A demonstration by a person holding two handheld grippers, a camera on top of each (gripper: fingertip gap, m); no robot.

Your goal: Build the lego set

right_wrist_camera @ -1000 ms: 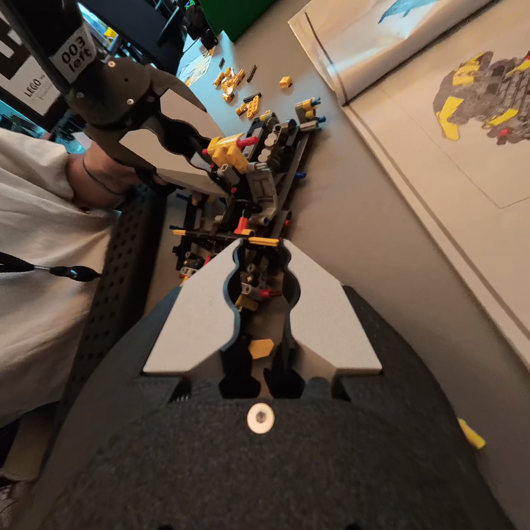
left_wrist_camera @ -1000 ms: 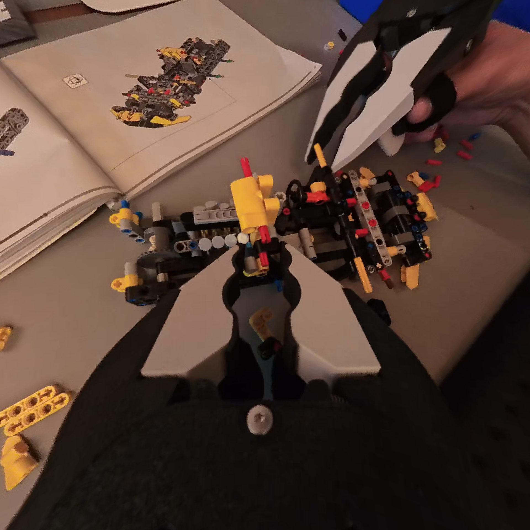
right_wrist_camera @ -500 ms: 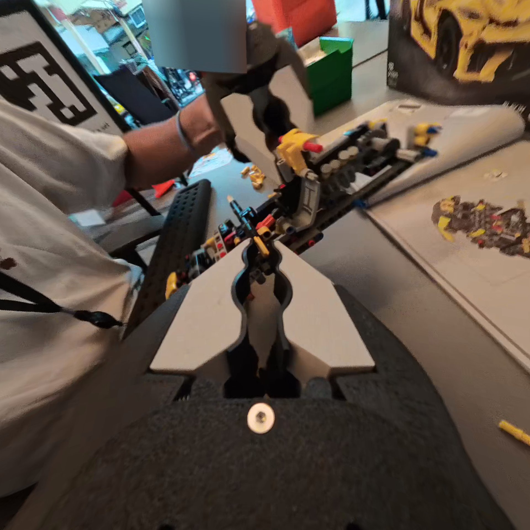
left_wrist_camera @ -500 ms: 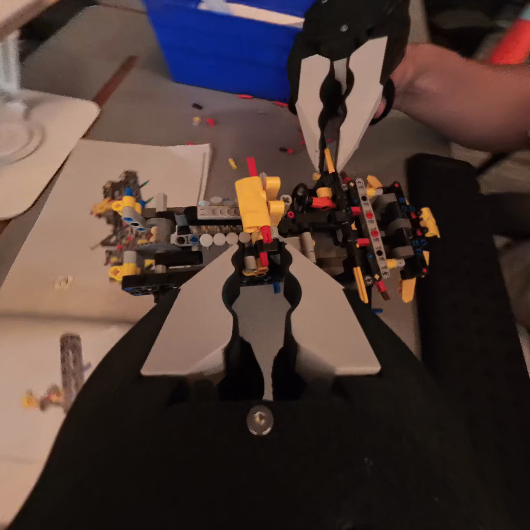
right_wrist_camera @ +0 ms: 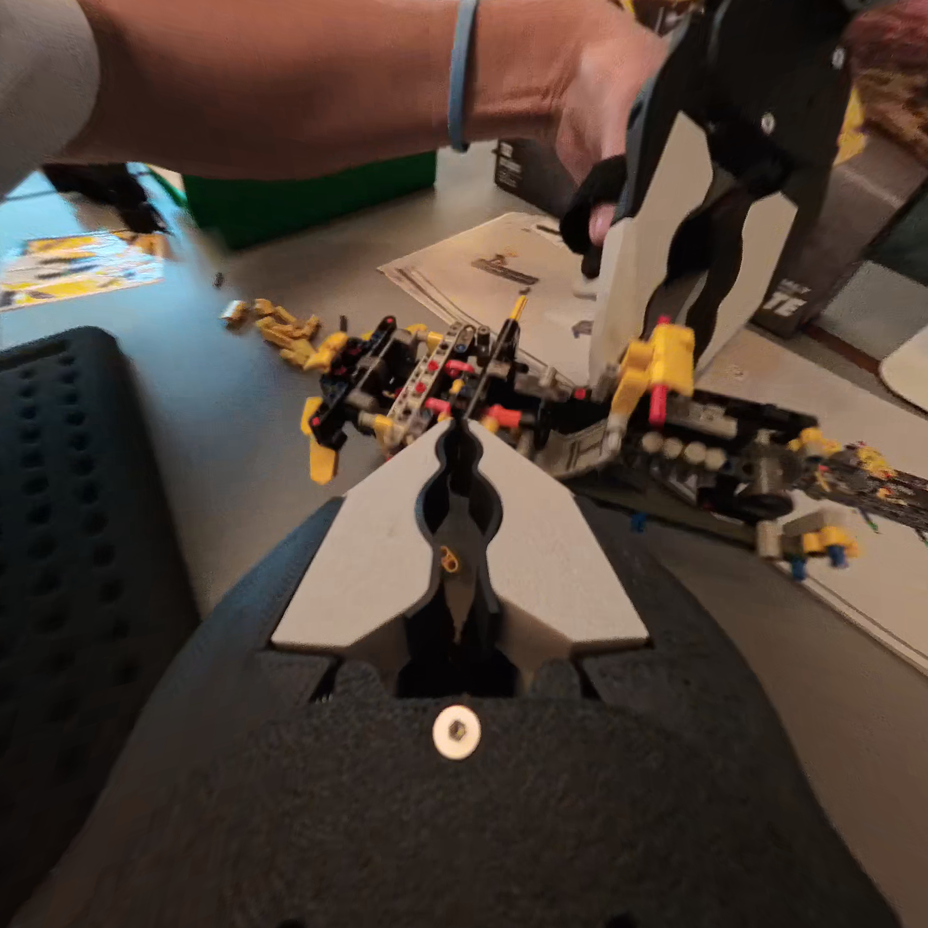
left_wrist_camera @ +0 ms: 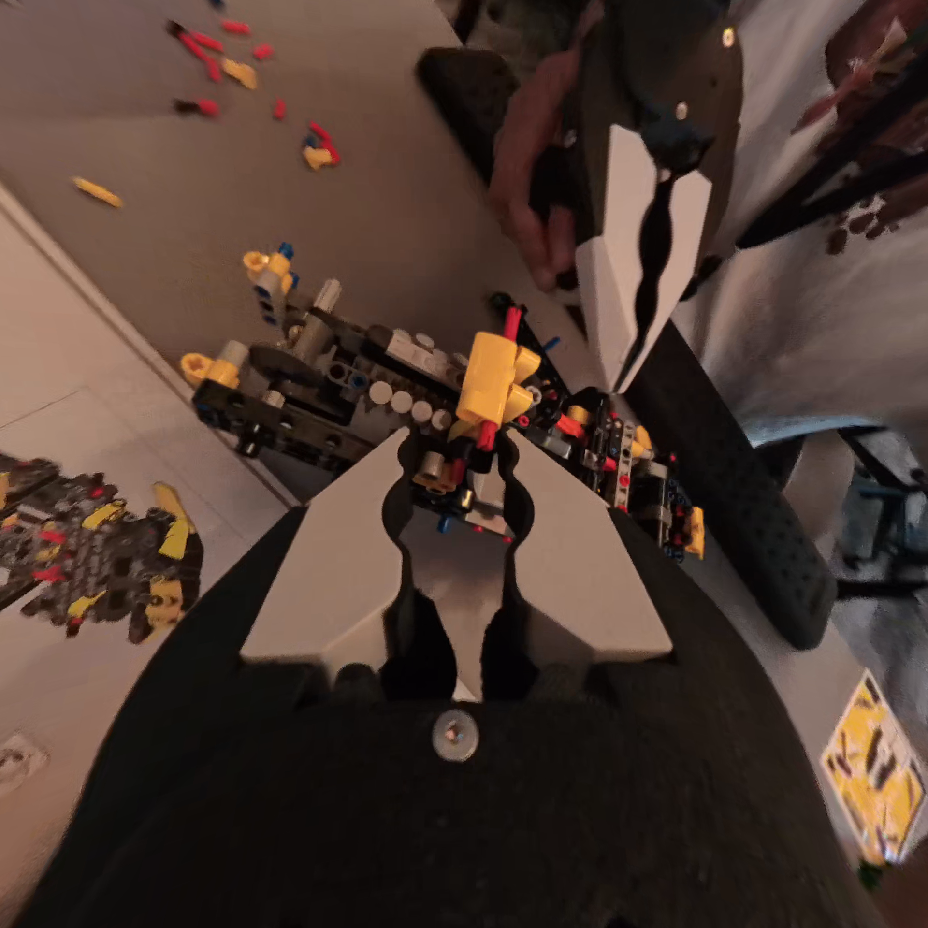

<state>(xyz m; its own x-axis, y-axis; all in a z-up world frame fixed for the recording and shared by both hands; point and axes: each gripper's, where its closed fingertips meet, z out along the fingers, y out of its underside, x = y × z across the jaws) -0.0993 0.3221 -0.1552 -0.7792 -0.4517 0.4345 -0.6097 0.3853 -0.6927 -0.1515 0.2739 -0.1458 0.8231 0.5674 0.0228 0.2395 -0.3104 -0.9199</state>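
The part-built lego model [left_wrist_camera: 321, 396], black and grey with yellow and red parts, lies low across the table and the booklet's edge. My left gripper [left_wrist_camera: 457, 442] is shut on its middle, just under a yellow block [left_wrist_camera: 489, 381]. It also shows in the right wrist view [right_wrist_camera: 648, 351], astride that yellow block [right_wrist_camera: 653, 361]. My right gripper [right_wrist_camera: 458, 427] is shut on a thin black rod [right_wrist_camera: 494, 351] with a yellow tip at the model's other end. It shows from above in the left wrist view [left_wrist_camera: 620, 386]. A hand holds each gripper.
The open instruction booklet [left_wrist_camera: 75, 452] lies left, also in the right wrist view [right_wrist_camera: 482, 261]. Loose red and yellow pieces [left_wrist_camera: 316, 150] and yellow pieces [right_wrist_camera: 281, 326] are scattered. A black perforated pad [left_wrist_camera: 753, 527] lies along the table edge. A green bin [right_wrist_camera: 301, 201], dark box [right_wrist_camera: 803, 291] and sticker sheet [left_wrist_camera: 874, 773] stand around. Left tips to right tips: about 8 centimeters.
The right gripper, slightly open by the yellow-tipped rod a second ago, has closed on it. Both grippers have swung the model round. The left gripper has kept its hold.
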